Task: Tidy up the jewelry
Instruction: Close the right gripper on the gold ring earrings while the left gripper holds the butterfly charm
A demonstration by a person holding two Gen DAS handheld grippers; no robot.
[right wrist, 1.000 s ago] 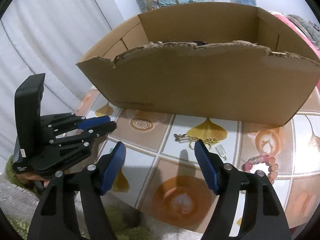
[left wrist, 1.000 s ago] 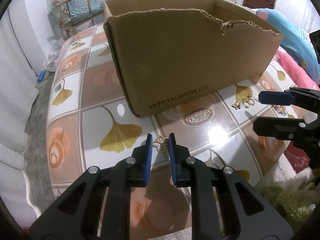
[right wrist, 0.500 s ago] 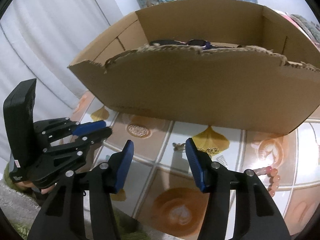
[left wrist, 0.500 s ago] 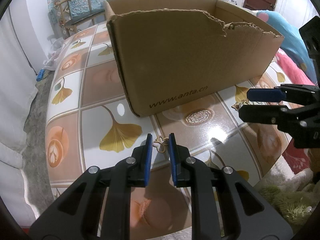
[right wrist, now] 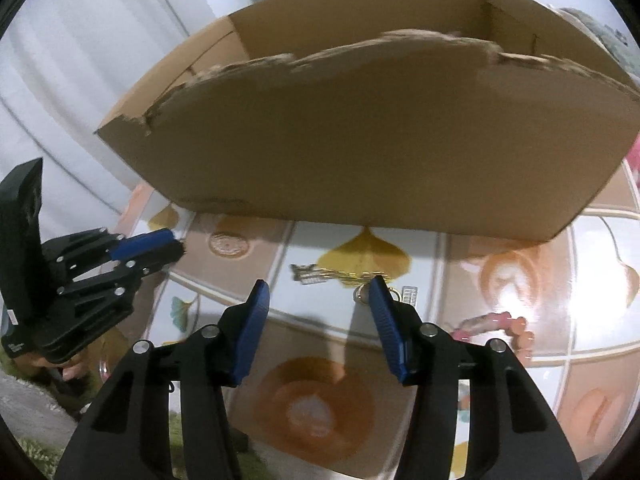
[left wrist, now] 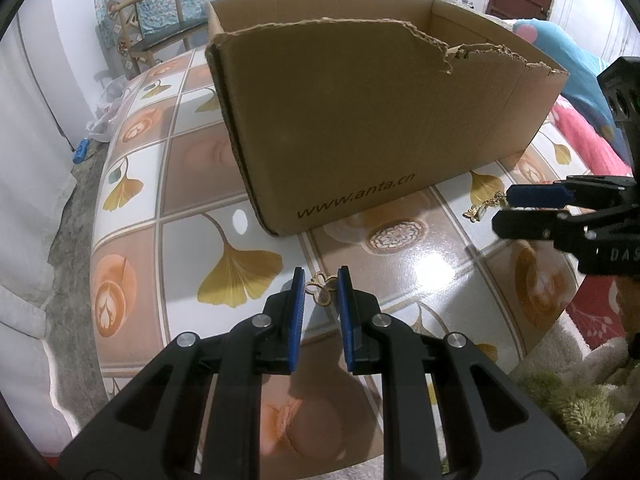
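A small gold butterfly earring (left wrist: 321, 285) lies on the tiled table between the blue pads of my left gripper (left wrist: 321, 288), which is open around it with gaps on both sides. A gold chain with a butterfly clasp (right wrist: 340, 274) lies on the table just ahead of my open right gripper (right wrist: 318, 300); it also shows in the left wrist view (left wrist: 482, 209) beside the right gripper (left wrist: 520, 210). A pink bead bracelet (right wrist: 500, 324) lies to the right. The brown cardboard box (left wrist: 380, 128) stands behind, open at the top.
The table (left wrist: 132, 216) has a ginkgo-leaf tile pattern and a rounded front edge. A wooden chair (left wrist: 160, 20) stands far left behind the table. A green shaggy rug (left wrist: 580, 408) lies on the floor at lower right. A small silver tag (right wrist: 409, 293) lies near the chain.
My right gripper has moved down and forward toward the gold chain, first narrowing its opening, then widening it again. My left gripper has stayed around the earring.
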